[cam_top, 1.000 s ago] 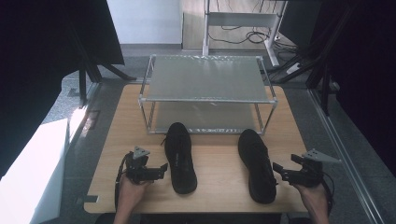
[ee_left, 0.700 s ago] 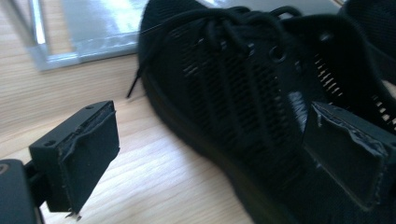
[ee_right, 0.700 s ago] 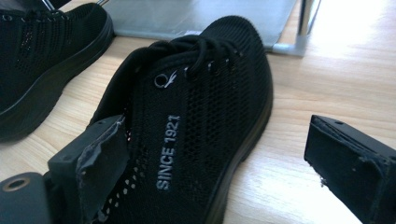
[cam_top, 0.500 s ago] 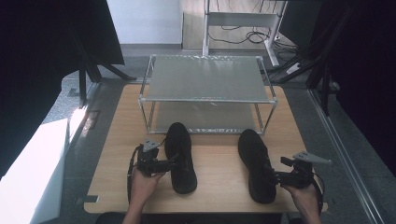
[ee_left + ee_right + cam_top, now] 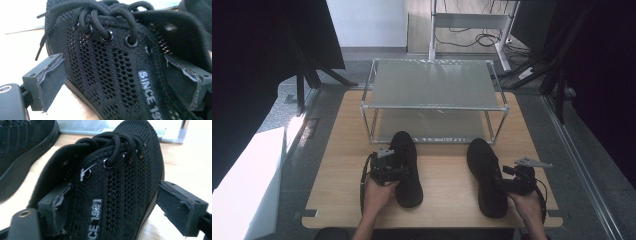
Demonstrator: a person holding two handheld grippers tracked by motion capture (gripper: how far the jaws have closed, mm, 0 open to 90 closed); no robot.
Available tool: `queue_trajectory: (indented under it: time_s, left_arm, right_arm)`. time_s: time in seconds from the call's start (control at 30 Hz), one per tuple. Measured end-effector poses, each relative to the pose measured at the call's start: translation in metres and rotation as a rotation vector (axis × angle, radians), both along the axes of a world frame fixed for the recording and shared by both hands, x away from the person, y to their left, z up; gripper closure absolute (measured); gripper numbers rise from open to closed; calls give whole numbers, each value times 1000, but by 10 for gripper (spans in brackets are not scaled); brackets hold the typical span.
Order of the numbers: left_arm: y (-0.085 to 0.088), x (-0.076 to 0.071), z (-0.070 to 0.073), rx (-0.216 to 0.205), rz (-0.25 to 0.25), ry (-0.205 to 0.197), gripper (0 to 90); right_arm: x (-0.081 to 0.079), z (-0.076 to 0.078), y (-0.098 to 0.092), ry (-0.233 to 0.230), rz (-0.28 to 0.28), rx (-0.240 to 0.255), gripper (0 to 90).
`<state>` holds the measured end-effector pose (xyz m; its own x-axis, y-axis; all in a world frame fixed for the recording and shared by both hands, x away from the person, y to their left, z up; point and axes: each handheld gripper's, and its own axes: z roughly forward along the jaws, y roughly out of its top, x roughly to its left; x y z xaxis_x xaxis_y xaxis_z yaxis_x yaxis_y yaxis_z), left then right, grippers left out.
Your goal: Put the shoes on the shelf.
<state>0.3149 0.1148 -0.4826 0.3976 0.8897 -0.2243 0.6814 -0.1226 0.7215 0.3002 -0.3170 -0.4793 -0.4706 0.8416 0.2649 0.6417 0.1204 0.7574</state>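
Observation:
Two black mesh lace-up shoes lie on the wooden table (image 5: 442,210), toes pointing away from me. The left shoe (image 5: 406,167) has my left gripper (image 5: 387,170) against its left side. In the left gripper view this gripper (image 5: 117,82) is open, and its jaws straddle the laced side of the shoe (image 5: 107,65). The right shoe (image 5: 484,177) has my right gripper (image 5: 516,182) at its right side. In the right gripper view the open gripper (image 5: 117,212) has one jaw inside the collar of the shoe (image 5: 120,182) and the other outside, clear of the mesh.
A two-tier metal rack (image 5: 432,85) with grey shelves stands at the back of the table, just beyond the shoes' toes. Dark screens stand on both sides, and a desk frame with cables (image 5: 472,25) is behind.
My left gripper has moved right and forward onto the left shoe. My right gripper has moved left onto the right shoe. Both shoes lie where they were.

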Motion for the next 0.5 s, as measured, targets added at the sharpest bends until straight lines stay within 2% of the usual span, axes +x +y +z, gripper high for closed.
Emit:
queue_trajectory:
  time_s: [0.07,0.13,0.17,0.27,0.43,0.47,0.5]
  left_arm:
    - [-2,3,-3,12,-1,7,74]
    - [-4,5,-6,32,7,14,83]
    - [-4,5,-6,32,7,14,83]
    - [-5,8,-9,41,45,23,103]
    - [-4,7,-7,73,74,26,225]
    - [-4,7,-7,73,74,26,255]
    - [-1,7,-7,76,80,21,305]
  right_arm:
    - [3,-2,3,7,-1,-5,226]
    - [5,-3,5,6,-15,-39,259]
    - [5,-3,5,6,-15,-39,259]
    - [9,-5,7,-8,-43,-70,351]
    - [14,-8,7,-6,-84,-110,464]
    - [14,-8,7,-6,-84,-110,464]
    - [13,-8,9,-20,-89,-146,503]
